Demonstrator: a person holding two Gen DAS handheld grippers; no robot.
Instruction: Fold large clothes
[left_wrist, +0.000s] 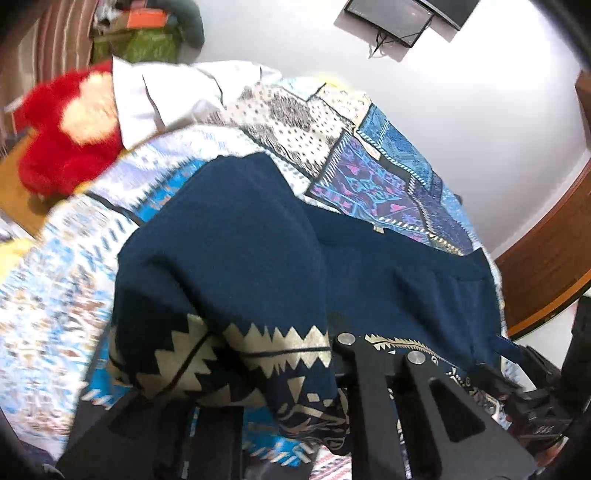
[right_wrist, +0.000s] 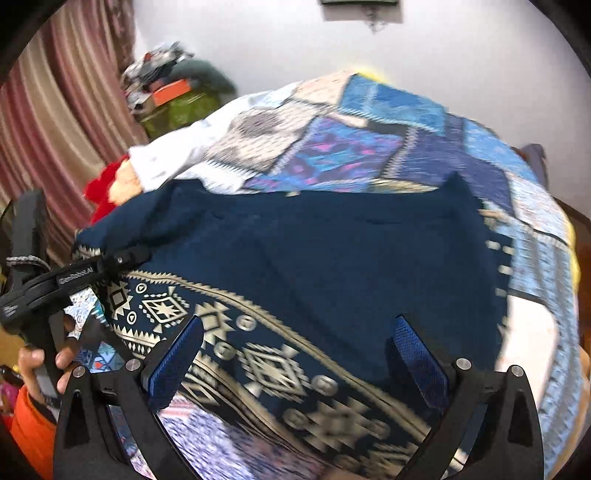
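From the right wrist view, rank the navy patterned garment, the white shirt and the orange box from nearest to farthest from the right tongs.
1. Navy patterned garment: directly under the open right tongs.
2. White shirt: upper left, on the quilt.
3. Orange box: far left corner, atop the pile by the curtain.

The bed (right_wrist: 424, 122) has a blue patchwork cover; on it lie a navy patterned garment (right_wrist: 332, 251) and a white shirt (left_wrist: 166, 96).

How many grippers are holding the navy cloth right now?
1. The left gripper pinches the navy cloth at its patterned hem; the right gripper hovers open above it.
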